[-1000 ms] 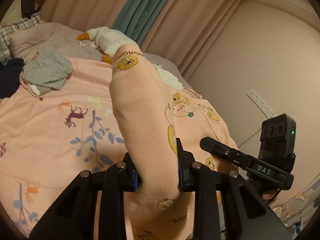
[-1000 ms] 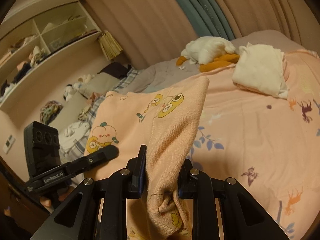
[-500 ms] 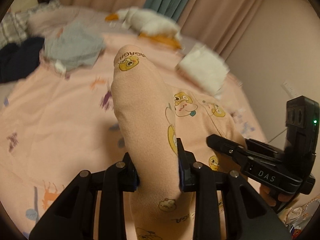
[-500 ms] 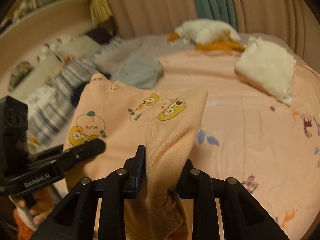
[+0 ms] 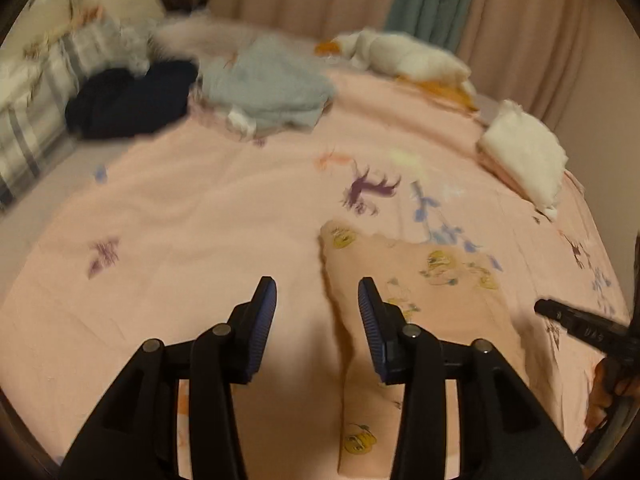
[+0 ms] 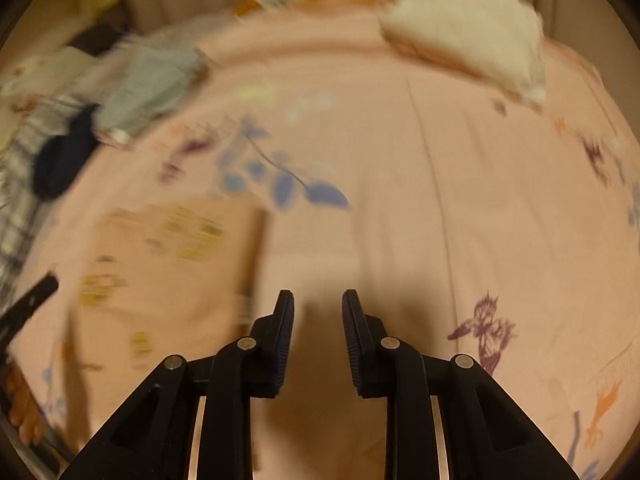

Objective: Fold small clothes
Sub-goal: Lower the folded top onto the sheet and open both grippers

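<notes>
Peach cotton, printed with yellow cartoon faces: the small child's garment (image 5: 416, 296) lies spread on the pink animal-print bedspread (image 5: 200, 220), just ahead and to the right of your left tool (image 5: 317, 308). That tool's jaws stand apart with nothing between the blue pads, though the right pad sits just over the cloth's near edge. Your right tool (image 6: 318, 328) is likewise released and empty above bare bedspread, the garment (image 6: 160, 272) off to its left. Laid flat like this, the piece appears set down so it can be squared up for a fold; no fold looks finished yet, though blur in the right wrist view hides its layers. A pale blue-grey crumpled garment (image 5: 268, 84), a dark navy heap of cloth (image 5: 132, 98) and a white folded bundle (image 5: 524, 152) wait well apart at the far side, leaving you working room. Your next grip probably belongs on the nearest edge or corner.
</notes>
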{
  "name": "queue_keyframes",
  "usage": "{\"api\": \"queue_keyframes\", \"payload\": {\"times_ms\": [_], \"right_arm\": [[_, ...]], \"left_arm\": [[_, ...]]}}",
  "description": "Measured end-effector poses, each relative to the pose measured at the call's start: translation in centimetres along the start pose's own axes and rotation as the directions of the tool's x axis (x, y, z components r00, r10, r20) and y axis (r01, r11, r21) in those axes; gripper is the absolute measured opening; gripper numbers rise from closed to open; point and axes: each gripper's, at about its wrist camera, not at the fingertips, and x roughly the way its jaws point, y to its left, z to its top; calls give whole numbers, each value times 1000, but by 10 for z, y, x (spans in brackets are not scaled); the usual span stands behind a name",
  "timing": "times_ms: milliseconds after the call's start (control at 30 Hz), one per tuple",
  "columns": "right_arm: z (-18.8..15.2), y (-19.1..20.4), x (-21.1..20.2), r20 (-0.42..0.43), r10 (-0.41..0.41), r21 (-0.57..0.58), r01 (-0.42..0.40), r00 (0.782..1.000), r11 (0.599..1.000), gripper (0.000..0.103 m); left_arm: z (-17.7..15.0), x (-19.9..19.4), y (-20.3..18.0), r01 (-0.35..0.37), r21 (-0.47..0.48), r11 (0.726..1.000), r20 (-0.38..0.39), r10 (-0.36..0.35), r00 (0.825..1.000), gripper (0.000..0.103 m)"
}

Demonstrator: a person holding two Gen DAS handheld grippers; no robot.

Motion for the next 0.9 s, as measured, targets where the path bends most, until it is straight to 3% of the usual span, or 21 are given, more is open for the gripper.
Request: {"api": "queue_keyframes", "payload": {"times_ms": [67,100,133,200,267,333,367,467,733,900], "right_arm": [[-1,21,-13,37,124,-40,-122,992,992,25],[-5,34,-13,26,206,-66,-204,978,977,25],[-9,42,-10,9,235,-84,-234,972,969,25],[-22,52,4,-29,208,-107,-210,978,972,25],[-38,52,29,-76,142,-107,-150,987,983,25],[-51,39,45,-86,155,-59,-160,984,985,23],[-54,33,43,-42,177,-45,-179,983,983,20],[-63,22,33,-6,225,-41,-225,974,974,18],[-71,39,35,-6,117,-103,-116,993,988,17],[-74,34,38,-2,121,-96,-120,993,988,17]], "left_arm": [[-11,-10,-18,92,24,995,-14,-92,996,31],[-20,-10,-26,129,23,991,-22,-128,991,31],[-27,-7,-30,148,26,989,-44,-147,988,32],[-49,11,-34,129,-28,991,-123,-132,984,33],[-68,40,-38,68,4,998,-248,-65,967,33],[-78,41,-33,85,-14,996,-192,-86,978,36],[-83,38,-31,94,-23,995,-154,-97,983,36],[-86,37,-34,79,15,997,-140,-76,987,36],[-87,42,-37,50,3,999,-123,-50,991,38],[-85,45,-31,76,-39,996,-135,-81,987,39]]}}
